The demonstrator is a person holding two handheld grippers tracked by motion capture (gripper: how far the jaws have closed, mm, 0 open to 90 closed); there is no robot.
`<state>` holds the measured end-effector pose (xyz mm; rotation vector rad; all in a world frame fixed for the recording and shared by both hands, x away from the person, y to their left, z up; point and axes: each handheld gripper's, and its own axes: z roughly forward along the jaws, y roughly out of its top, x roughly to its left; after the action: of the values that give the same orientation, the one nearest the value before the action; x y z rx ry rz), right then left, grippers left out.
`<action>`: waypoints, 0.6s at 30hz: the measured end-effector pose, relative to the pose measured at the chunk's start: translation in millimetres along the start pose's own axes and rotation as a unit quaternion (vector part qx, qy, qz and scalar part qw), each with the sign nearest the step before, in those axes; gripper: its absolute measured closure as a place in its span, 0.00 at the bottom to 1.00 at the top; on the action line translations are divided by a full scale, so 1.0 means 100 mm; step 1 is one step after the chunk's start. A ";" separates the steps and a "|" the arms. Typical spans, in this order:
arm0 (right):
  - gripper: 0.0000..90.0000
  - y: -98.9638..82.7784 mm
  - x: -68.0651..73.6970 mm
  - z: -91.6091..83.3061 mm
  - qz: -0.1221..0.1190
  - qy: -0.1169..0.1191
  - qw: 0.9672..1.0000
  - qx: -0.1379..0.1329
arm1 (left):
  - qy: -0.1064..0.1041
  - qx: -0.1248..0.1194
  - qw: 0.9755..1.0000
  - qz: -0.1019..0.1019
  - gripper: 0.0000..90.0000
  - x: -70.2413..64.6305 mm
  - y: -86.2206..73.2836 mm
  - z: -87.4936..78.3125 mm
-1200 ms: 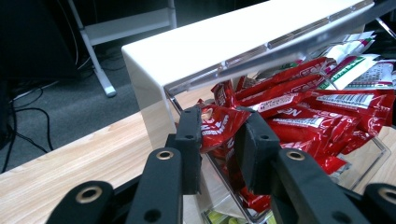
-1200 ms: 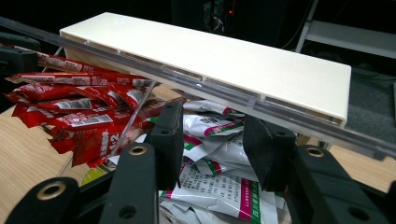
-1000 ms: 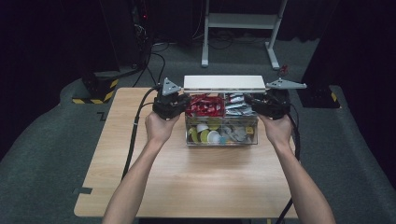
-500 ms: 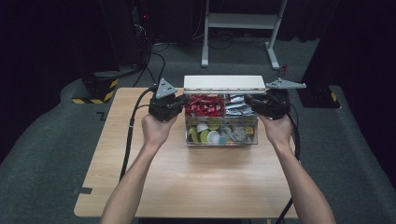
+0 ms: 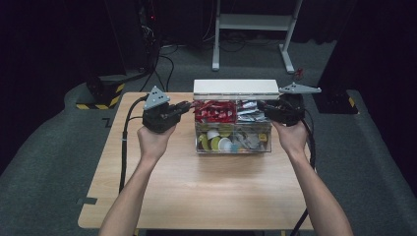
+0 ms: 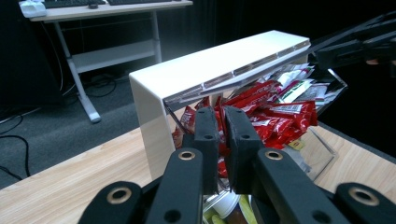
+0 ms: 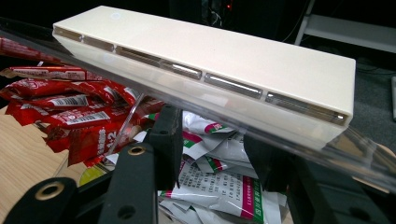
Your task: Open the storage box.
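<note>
Clear plastic organiser box [image 5: 233, 140] sits at the far middle of the light wooden table [image 5: 196, 196], its white hinged lid [image 5: 236, 88] raised along the far edge. Upper tray: red snack sachets [image 5: 212, 111] on the left half, white-and-green sachets [image 5: 248, 110] on the right. Lower section holds small round capsules [image 5: 219, 142]; details too small to tell.

Left claw [image 5: 186, 106] at the box's left end, upper rim level. In the left gripper view the left claw's jaws [image 6: 223, 140] stand close together with a narrow gap, the red sachets just beyond; whether they pinch the box wall, cannot tell.

Right claw [image 5: 263, 108] at the box's right end. In the right gripper view its jaws [image 7: 215, 154] stand wide apart over the white-and-green sachets [image 7: 219, 186], beneath the lid [image 7: 210, 60].
</note>
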<state>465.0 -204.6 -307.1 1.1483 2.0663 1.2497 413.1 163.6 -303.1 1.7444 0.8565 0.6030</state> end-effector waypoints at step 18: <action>0.64 0.01 0.00 0.00 0.001 0.001 1.000 0.001 | -0.013 -0.023 1.000 -0.017 0.94 0.07 0.02 -0.29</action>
<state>465.5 -204.9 -306.6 1.1510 2.0696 1.2509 395.9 185.4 -291.8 1.6897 0.8459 0.5716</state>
